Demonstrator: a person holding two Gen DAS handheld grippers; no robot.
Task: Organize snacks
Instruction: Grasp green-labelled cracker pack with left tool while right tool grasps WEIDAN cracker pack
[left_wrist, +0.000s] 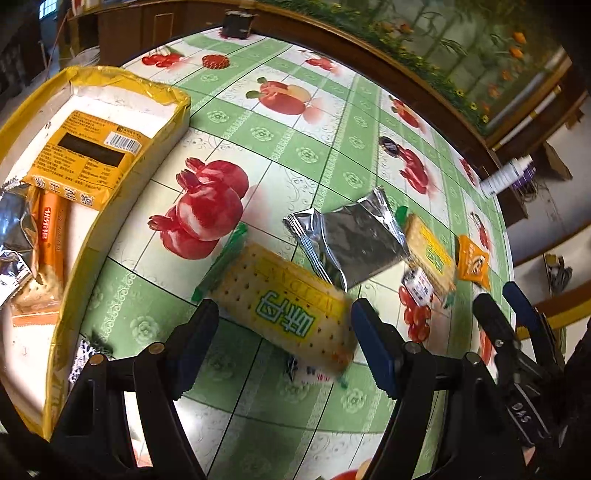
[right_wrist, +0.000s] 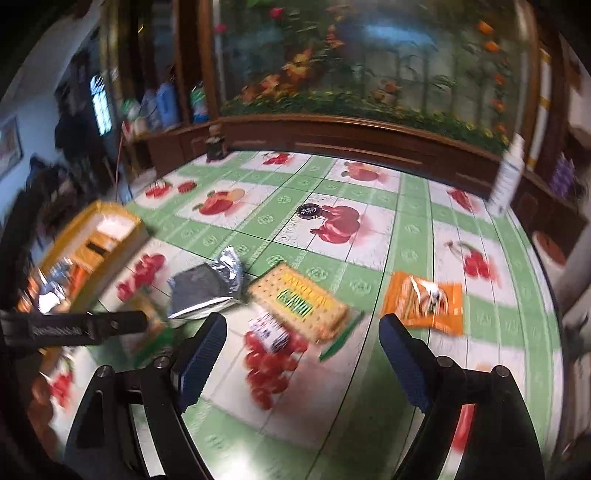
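The left gripper (left_wrist: 284, 325) is wide apart and holds nothing. A cracker pack (left_wrist: 284, 299) lies on the table (left_wrist: 295, 147) right between its 2 fingers. At 9 o'clock sits the yellow box (left_wrist: 122, 206) with snacks inside. A silver bag (left_wrist: 351, 240) lies at 1 o'clock. The right gripper (right_wrist: 303, 350) is wide too, and empty. An orange pack (right_wrist: 424, 302) lies at 1 o'clock.
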